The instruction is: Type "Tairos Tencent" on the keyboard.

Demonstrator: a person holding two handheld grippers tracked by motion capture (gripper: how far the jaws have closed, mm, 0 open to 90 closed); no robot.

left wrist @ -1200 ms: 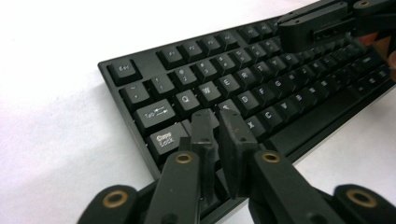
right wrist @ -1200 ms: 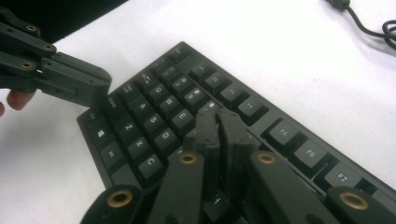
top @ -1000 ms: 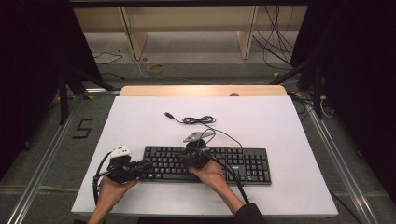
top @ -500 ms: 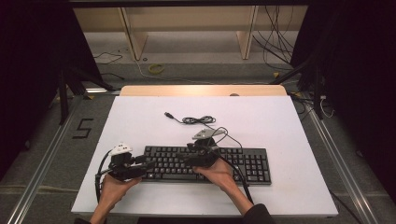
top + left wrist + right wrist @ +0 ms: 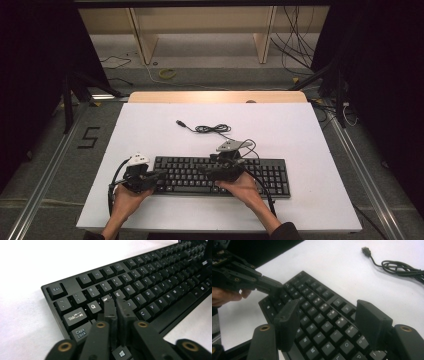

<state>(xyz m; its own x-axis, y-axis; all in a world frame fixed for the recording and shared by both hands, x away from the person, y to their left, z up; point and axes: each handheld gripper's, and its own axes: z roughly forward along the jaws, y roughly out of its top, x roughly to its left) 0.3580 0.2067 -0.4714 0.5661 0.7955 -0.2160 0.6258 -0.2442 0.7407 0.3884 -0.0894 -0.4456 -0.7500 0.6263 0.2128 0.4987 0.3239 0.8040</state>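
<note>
A black keyboard (image 5: pixel 270 176) lies across the near half of the white table (image 5: pixel 150 125). My left gripper (image 5: pixel 159 175) rests over the keyboard's left end. In the left gripper view its jaws (image 5: pixel 115 302) have just closed and now meet with nothing between them, tips by the W key of the keyboard (image 5: pixel 150 277). My right gripper (image 5: pixel 205 169) hovers over the middle keys, pointing left. Its jaws (image 5: pixel 328 307) have just been opening and stand wide apart above the keyboard (image 5: pixel 319 315), holding nothing. The left gripper (image 5: pixel 272 288) is also visible beyond them.
The keyboard's cable (image 5: pixel 210 128) lies coiled behind it, ending in a loose USB plug (image 5: pixel 366 250). A wooden strip (image 5: pixel 215 96) borders the far edge of the table. Shelving and floor cables (image 5: pixel 295 45) lie beyond it.
The right gripper shifted a little to the right along the keyboard and its jaws spread wide. The left gripper stayed put and its jaws came together.
</note>
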